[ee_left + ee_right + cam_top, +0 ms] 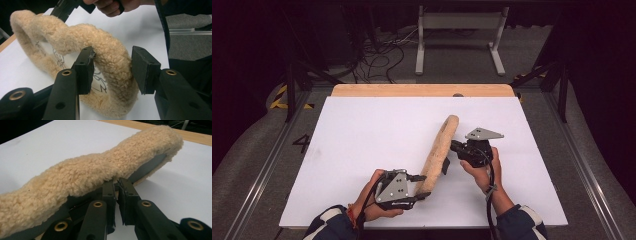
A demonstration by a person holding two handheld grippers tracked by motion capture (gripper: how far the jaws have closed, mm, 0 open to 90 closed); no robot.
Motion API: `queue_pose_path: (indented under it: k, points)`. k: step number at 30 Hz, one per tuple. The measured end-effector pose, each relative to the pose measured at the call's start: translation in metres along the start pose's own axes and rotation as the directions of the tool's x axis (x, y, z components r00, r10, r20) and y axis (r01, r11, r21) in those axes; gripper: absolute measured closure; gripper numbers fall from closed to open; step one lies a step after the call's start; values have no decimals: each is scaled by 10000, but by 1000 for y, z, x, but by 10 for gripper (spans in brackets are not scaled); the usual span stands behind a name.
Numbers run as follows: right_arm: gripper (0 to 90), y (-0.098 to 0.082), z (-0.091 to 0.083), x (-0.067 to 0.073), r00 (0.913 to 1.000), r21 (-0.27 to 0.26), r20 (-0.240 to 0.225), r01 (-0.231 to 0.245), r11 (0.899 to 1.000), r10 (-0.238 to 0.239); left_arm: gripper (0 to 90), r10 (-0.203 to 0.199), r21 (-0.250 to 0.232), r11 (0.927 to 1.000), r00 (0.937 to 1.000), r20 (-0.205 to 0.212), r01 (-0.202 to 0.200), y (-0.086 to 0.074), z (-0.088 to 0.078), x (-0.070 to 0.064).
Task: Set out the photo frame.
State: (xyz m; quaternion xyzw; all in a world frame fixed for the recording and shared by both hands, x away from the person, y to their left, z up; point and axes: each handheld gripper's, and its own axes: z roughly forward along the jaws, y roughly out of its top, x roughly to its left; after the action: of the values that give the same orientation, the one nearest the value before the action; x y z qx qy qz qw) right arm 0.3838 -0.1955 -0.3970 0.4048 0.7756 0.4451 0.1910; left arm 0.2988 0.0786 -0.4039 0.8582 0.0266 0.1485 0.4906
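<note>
- Fleecy tan slipper (438, 152), lifted on edge over desk (362, 145) middle, wide bare surface left and beyond, all edges well away.
- Long axis diagonal: near-left end to far-right end.
- Left tool (419, 186) clamped around fleece rim, near end.
- Right tool (453, 146) pinching sole edge, nearly closed.

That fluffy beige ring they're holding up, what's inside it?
Inside the fluffy ring a pale lining with black cartoon drawings shows. The fleece rim and the left gripper cover most of it, so the whole picture can't be made out.
</note>
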Motion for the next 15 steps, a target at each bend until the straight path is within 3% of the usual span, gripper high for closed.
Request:
queue_pose_path:
  k: [8, 13, 15]
  points:
    - [816, 1, 2, 1, 9999, 17, 18, -158, 9999, 158, 548, -36, -96, 9999, 10000, 65, 37, 0, 2, 0]
    - [691, 2, -4, -2, 9990, 3, -180, -421, 9991, 421, 549, -101, -83, 9999, 9999, 8, 101, -1, 0, 0]
    - [643, 3, -11, -1, 9983, -67, -413, -422, 9991, 419, 555, 101, 30, 9999, 9999, 62, -102, 0, -2, -1]
